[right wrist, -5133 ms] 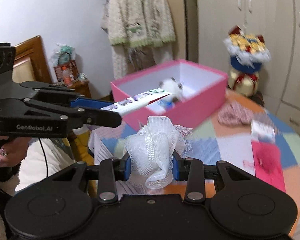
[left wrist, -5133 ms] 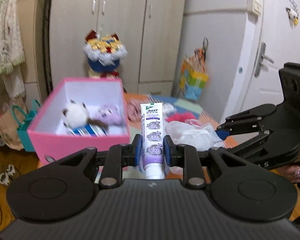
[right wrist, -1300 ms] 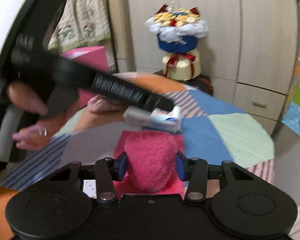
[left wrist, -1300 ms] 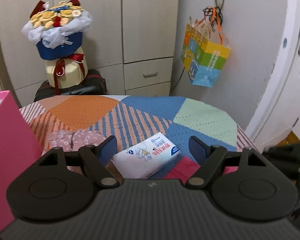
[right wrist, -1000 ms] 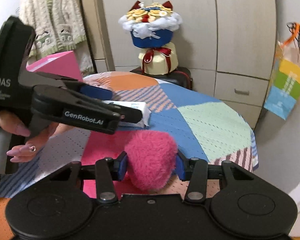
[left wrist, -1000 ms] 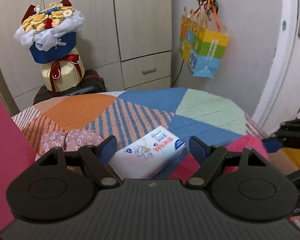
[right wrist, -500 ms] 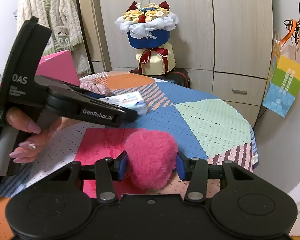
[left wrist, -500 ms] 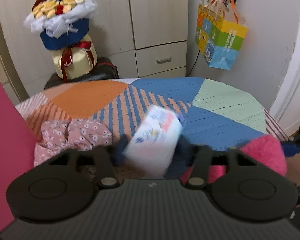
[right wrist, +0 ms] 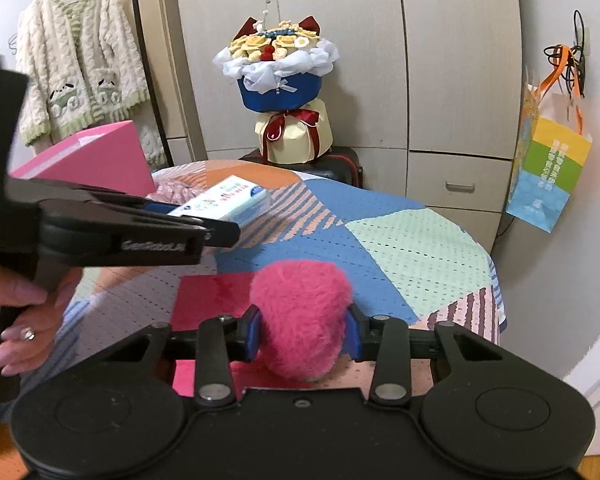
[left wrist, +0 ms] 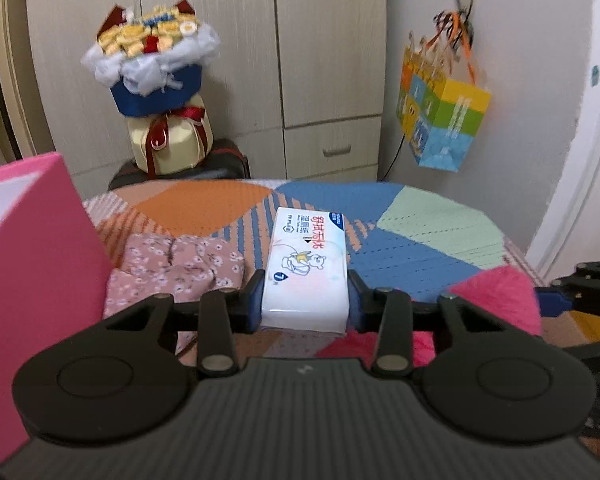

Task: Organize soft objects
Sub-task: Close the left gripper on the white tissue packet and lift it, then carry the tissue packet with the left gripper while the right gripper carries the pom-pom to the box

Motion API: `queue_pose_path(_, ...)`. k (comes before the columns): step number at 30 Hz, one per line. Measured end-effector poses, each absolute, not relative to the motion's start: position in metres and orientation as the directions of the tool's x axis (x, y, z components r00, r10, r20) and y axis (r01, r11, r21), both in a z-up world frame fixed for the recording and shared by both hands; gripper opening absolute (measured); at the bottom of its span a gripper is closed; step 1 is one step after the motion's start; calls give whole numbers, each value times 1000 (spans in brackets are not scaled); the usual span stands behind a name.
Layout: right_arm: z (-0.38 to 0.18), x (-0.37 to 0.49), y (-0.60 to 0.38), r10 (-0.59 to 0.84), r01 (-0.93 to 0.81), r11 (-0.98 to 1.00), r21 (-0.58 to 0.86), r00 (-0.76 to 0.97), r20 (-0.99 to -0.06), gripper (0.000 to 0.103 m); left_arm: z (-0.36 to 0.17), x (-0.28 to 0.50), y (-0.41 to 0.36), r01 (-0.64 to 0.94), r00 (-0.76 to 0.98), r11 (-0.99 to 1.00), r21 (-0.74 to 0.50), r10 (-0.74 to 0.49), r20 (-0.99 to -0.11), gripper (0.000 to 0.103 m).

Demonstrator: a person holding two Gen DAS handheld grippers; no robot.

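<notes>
My left gripper (left wrist: 305, 303) is shut on a white tissue pack (left wrist: 306, 268) and holds it above the patchwork table (left wrist: 420, 228). The pack also shows in the right wrist view (right wrist: 228, 198), lifted off the cloth. My right gripper (right wrist: 303, 338) is shut on a fluffy pink soft object (right wrist: 302, 312), also seen at the right of the left wrist view (left wrist: 500, 296). A pink floral cloth (left wrist: 176, 266) lies on the table beside the pink box (left wrist: 32, 264), whose inside is hidden.
A flower bouquet (right wrist: 282, 96) stands on a dark case behind the table. A colourful paper bag (right wrist: 548, 172) hangs on the right wall. A knitted cardigan (right wrist: 76, 72) hangs at the left. A red patch (right wrist: 212, 296) lies under the pink object.
My left gripper closed on the tissue pack and lifted it, turning it lengthwise. My right gripper kept its hold on the pink fluffy object and raised it slightly.
</notes>
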State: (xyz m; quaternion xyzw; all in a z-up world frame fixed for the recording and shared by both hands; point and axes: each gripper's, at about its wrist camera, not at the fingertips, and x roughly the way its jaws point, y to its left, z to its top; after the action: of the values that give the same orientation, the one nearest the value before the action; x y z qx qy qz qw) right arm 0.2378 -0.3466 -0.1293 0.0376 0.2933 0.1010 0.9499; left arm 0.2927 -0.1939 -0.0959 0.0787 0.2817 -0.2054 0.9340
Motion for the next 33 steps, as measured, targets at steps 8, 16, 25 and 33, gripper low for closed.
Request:
queue_pose_path(8, -118, 207, -332, 173, -117, 984, 133, 797, -579, 45, -74, 239, -172, 452, 768, 892, 9, -385, -512, 39)
queue_pose_path(16, -110, 170, -322, 157, -97, 986, 135, 813, -560, 45, -67, 192, -150, 493, 740, 870, -36, -440, -508, 39)
queue_pose_path(25, -106, 126, -301, 190, -159, 982, 104, 821, -538, 45, -74, 152, -119, 546, 687, 835, -72, -495, -531, 39)
queue_pose_path(33, -107, 103, -278, 301, -255, 953, 164, 730, -614, 45, -85, 123, -73, 579, 566, 802, -148, -525, -635, 39)
